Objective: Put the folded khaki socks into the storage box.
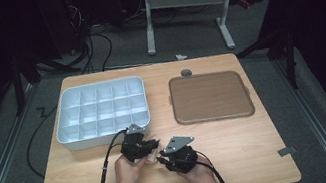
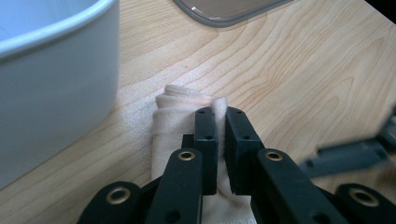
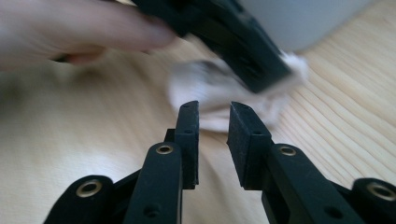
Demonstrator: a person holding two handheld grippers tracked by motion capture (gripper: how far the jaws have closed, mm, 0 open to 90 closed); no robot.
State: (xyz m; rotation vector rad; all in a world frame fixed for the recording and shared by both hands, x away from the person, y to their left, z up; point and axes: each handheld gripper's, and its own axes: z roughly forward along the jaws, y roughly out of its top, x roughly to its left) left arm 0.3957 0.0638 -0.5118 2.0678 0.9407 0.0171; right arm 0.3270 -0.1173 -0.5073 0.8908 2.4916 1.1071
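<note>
Pinching a fold of the small pale beige rolled cloth (image 2: 180,123), the left gripper (image 2: 219,114) has its black jaws nearly together with the fabric caught between them. The cloth lies on the light wooden bench (image 1: 240,138), near the front edge, just beside the white plastic compartment tray (image 1: 66,116) and well apart from the flat brown square tray (image 1: 210,96). The right gripper (image 3: 212,108) hovers close by with its jaws apart and nothing between them, pointing toward the cloth (image 3: 210,88).

To my eye the cloth is very light and completely limp: it will sag, unroll and bunch instead of keeping a shape, though nothing about it looks breakable. Thin fabric can also slide out from a shallow pinch. I would take it across the thick rolled part, or through several layers at the hem, not at a single loose edge. A second hold at the far end would keep the roll from falling open
</note>
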